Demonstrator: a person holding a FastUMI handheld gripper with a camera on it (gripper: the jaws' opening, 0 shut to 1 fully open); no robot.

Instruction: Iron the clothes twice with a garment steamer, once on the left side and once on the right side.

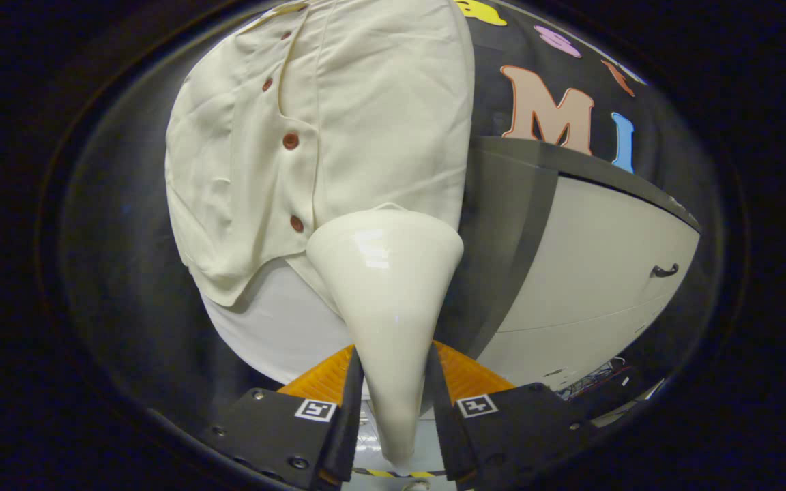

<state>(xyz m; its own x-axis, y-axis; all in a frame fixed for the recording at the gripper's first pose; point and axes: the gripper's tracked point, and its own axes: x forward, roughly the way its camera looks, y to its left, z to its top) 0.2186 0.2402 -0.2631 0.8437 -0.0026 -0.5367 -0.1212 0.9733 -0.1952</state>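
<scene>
Gripper view: the fingers [393,402] are clamped on the narrow neck of the steamer [386,286], one finger pressing on each side of it. The steamer is a glossy cream cone that widens away from the fingers; its broad head points forward and lies against the lower hem of the shirt [325,136], though whether the head actually touches the cloth cannot be told. Each finger carries a small square marker near its base.

The shirt is a cream, short-sleeved garment hanging upright just beyond the steamer head. Its placket runs down the front with three reddish-brown buttons [290,141] in a line, left of the steamer head. The head sits on the panel to the right of the buttons, near the bottom edge. The fabric shows light creases, mostly on the panel left of the placket. Below the hem a pale, smooth board or panel shows behind the steamer.

To the right of the shirt stands a white cabinet [591,273] with a dark top and a dark handle [664,271] on its front. Black cloth forms the wall behind the shirt and cabinet.
</scene>
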